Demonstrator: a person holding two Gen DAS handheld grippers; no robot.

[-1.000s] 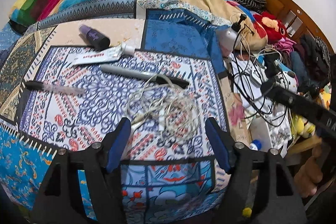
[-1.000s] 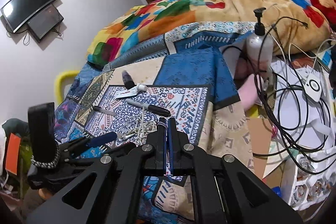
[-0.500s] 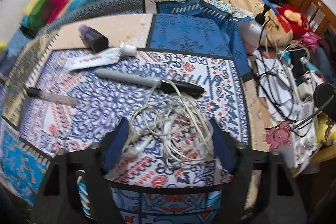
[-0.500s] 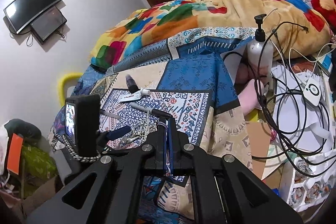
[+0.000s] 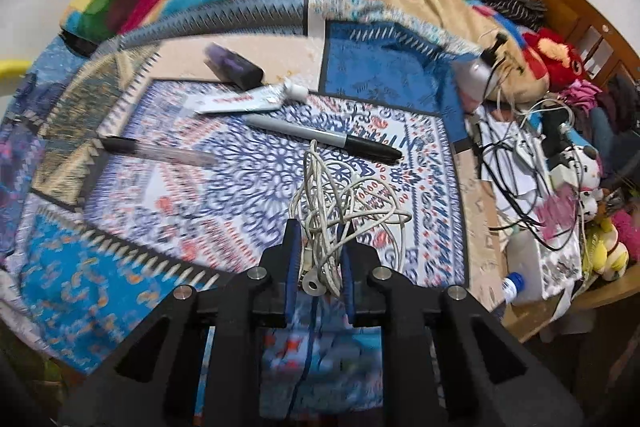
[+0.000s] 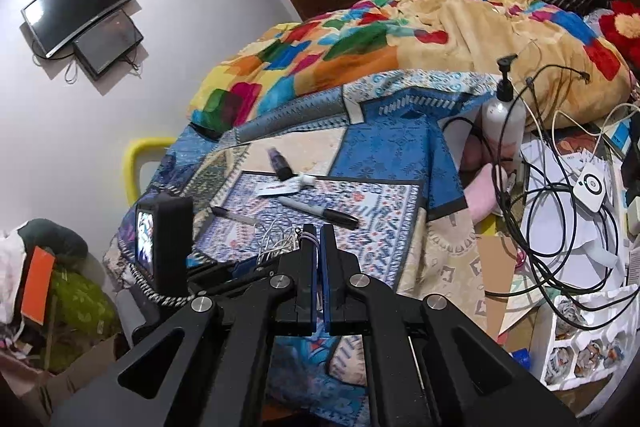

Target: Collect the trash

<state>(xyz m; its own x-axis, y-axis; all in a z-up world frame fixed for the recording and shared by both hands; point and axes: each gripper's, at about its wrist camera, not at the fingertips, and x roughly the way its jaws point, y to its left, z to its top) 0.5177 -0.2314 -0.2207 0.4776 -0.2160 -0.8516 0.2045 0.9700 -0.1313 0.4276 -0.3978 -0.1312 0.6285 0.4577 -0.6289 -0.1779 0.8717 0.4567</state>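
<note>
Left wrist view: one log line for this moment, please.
left gripper: shut on white cable tangle | right gripper: shut, empty | marker, tube: on bedspread

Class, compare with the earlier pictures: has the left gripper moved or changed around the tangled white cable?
Yes. The left gripper has shut on the white cable, which was lying loose between its open fingers. The black marker on the bedspread lies as before.

A tangled bundle of thin white cable [image 5: 340, 211] sits bunched on the blue-and-white patterned bedspread [image 5: 240, 187], its near end pinched between the blue pads of the left gripper [image 5: 320, 247]. Loose loops spill forward and to the right (one strand stands up toward the black marker [image 5: 320, 143]).
</note>
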